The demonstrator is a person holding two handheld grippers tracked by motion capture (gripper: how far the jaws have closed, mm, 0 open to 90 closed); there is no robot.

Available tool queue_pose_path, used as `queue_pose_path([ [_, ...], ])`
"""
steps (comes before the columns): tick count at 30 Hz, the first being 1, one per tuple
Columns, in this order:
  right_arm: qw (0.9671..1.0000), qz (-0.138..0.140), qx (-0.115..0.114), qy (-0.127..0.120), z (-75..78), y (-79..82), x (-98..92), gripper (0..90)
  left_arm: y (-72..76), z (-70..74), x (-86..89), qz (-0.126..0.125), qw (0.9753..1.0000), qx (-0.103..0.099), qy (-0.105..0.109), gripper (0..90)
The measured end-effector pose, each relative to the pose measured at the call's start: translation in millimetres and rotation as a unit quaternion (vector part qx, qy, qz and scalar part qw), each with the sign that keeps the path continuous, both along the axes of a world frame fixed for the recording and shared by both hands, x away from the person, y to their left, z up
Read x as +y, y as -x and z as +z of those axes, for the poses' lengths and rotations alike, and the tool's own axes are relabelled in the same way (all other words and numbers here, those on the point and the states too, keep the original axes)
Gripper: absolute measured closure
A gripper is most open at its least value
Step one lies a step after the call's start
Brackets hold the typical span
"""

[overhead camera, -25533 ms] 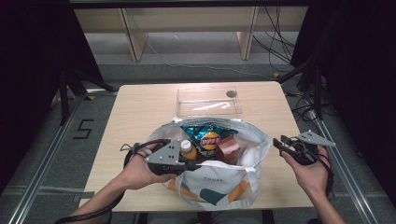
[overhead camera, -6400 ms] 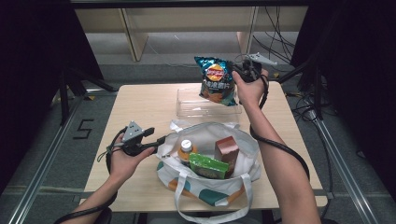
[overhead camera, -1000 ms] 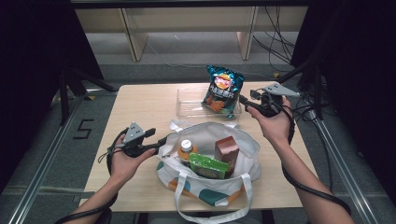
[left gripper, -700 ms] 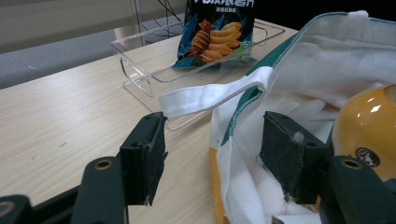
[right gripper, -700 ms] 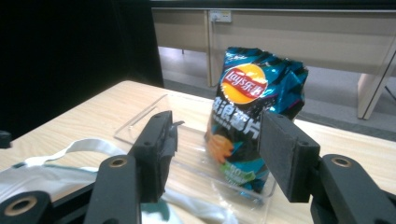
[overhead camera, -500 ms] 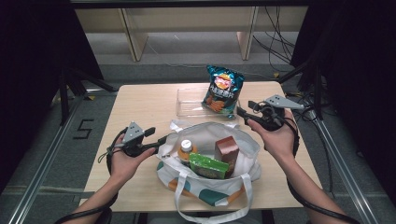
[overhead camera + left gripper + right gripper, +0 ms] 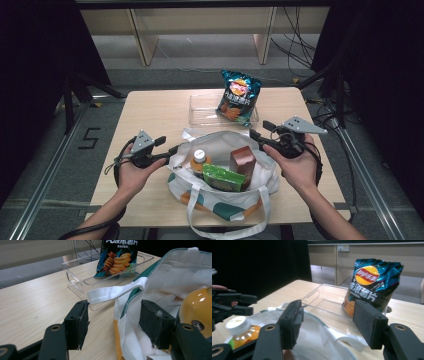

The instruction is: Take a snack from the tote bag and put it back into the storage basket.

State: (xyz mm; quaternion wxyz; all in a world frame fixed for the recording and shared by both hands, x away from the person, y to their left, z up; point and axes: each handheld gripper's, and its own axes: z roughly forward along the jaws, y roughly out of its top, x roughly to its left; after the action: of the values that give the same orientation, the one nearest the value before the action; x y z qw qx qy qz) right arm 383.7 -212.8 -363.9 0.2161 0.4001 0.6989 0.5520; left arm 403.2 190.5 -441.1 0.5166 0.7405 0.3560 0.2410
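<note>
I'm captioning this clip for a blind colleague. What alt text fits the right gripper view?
The right gripper is open, its black jaws framing a blue chip bag that stands in a clear tray on a wooden table. Below lies the white tote bag, with an orange bottle inside at left.

Wooden tabletop [image 7: 150,107]; a grey floor marked with a "5" [image 7: 89,138] at nine o'clock; cables [image 7: 295,47] and a shelf [image 7: 200,20] at twelve o'clock.
</note>
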Motion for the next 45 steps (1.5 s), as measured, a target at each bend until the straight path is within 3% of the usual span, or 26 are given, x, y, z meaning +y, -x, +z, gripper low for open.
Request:
queue_pose_path([
  [2, 0.9999, 0.007, -0.009, 0.004, -0.9, 4.6, 1.1, 39.6, 0.2, 0.1, 0.0, 0.0, 1.0, 0.0, 0.0, 39.5],
  [6, 0.9999, 0.012, 0.001, 0.003, -3.3, 15.3, 6.3, 38.1, 0.1, 0.0, -0.1, 0.001, 1.0, 0.0, 0.0, 39.4],
  [11, 0.9993, 0.036, -0.011, 0.005, -2.9, 24.8, 13.4, 36.0, 0.7, 1.0, 0.4, 0.003, 1.0, -0.001, -0.005, 39.5],
  [13, 0.9992, 0.039, -0.006, -0.004, -1.5, 30.1, 17.4, 34.4, 0.6, 0.9, 0.6, 0.003, 1.0, -0.002, -0.001, 39.5],
  [19, 0.9986, 0.051, -0.015, 0.008, -3.6, 37.9, 26.4, 30.8, 0.9, 1.5, 0.8, 0.004, 1.0, -0.003, -0.001, 39.5],
  [20, 0.9988, 0.048, -0.001, 0.005, -4.1, 40.6, 28.1, 30.2, 1.0, 1.6, 0.8, 0.004, 1.0, -0.003, -0.001, 39.5],
  [26, 0.9992, 0.038, 0.006, 0.013, -8.3, 46.1, 33.1, 25.1, 1.0, 1.4, 0.6, 0.003, 1.0, -0.002, -0.002, 39.5],
  [37, 0.9983, 0.045, 0.012, 0.036, -20.1, 47.3, 40.2, 20.3, 0.8, 1.3, 1.0, 0.003, 1.0, -0.003, -0.001, 39.5],
  [38, 0.9986, 0.041, 0.024, 0.025, -21.2, 48.9, 42.0, 20.2, 0.5, 1.0, 0.9, 0.002, 1.0, -0.003, 0.001, 39.5],
  [40, 0.9981, 0.048, 0.011, 0.038, -23.9, 46.1, 42.5, 19.7, 0.7, 1.0, 0.8, 0.003, 1.0, -0.002, -0.001, 39.5],
  [43, 0.9979, 0.042, 0.016, 0.046, -25.8, 44.8, 42.5, 18.9, 1.0, 1.5, 0.9, 0.003, 1.0, -0.003, -0.002, 39.5],
  [44, 0.9981, 0.041, 0.031, 0.034, -26.4, 46.0, 44.1, 18.7, 0.9, 1.4, 0.9, 0.003, 1.0, -0.003, -0.002, 39.5],
  [45, 0.9984, 0.037, 0.03, 0.032, -27.6, 45.6, 44.9, 18.5, 0.9, 1.3, 0.8, 0.003, 1.0, -0.003, -0.002, 39.5],
])
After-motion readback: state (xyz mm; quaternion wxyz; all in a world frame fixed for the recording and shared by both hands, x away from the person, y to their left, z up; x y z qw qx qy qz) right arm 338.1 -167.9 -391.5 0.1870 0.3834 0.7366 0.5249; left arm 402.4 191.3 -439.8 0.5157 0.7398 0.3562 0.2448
